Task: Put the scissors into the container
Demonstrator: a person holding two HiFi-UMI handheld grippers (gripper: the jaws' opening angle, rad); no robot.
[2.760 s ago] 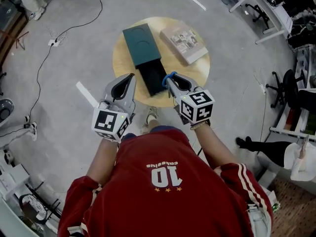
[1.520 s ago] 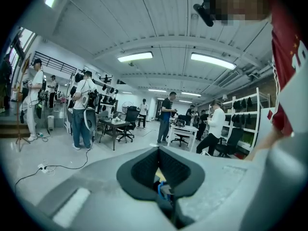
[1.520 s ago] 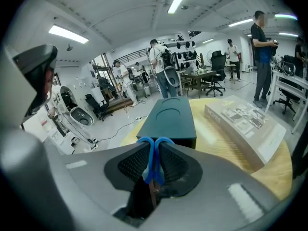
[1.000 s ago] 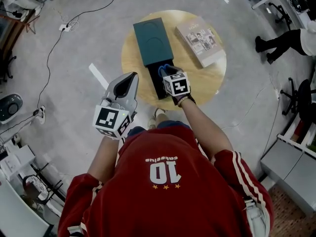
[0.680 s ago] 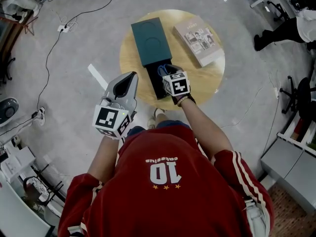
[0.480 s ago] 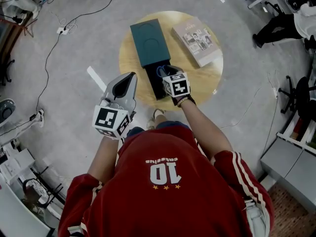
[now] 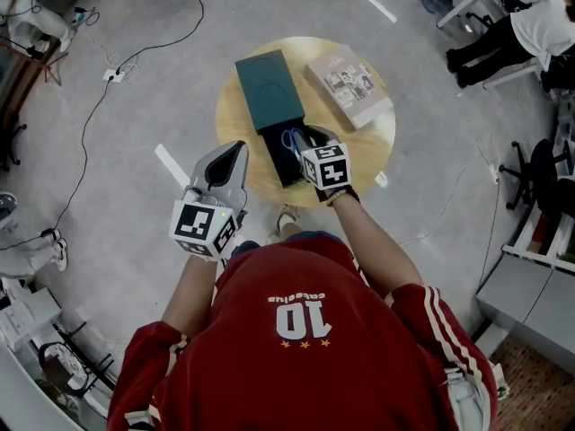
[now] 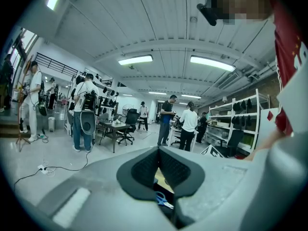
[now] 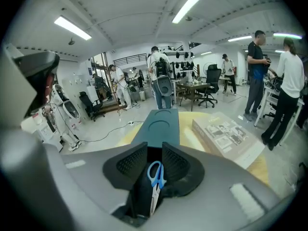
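Note:
The blue-handled scissors lie in the black pull-out tray of the dark green box on the round wooden table. My right gripper hovers just above the tray's near right side. Its jaws have just been opening and stand open. In the right gripper view the scissors show through the gap between the pads, lying below them and untouched. My left gripper hangs off the table's near left edge, its pads meeting at the tips, nothing held.
A flat picture-printed box lies on the table's far right side. Cables and a power strip run over the grey floor at left. Desks, chairs and people stand around the room's edges.
The right gripper carried the scissors from the table's near edge to the tray, let them go and has lifted slightly. The scissors stay in the tray. The left gripper barely moved.

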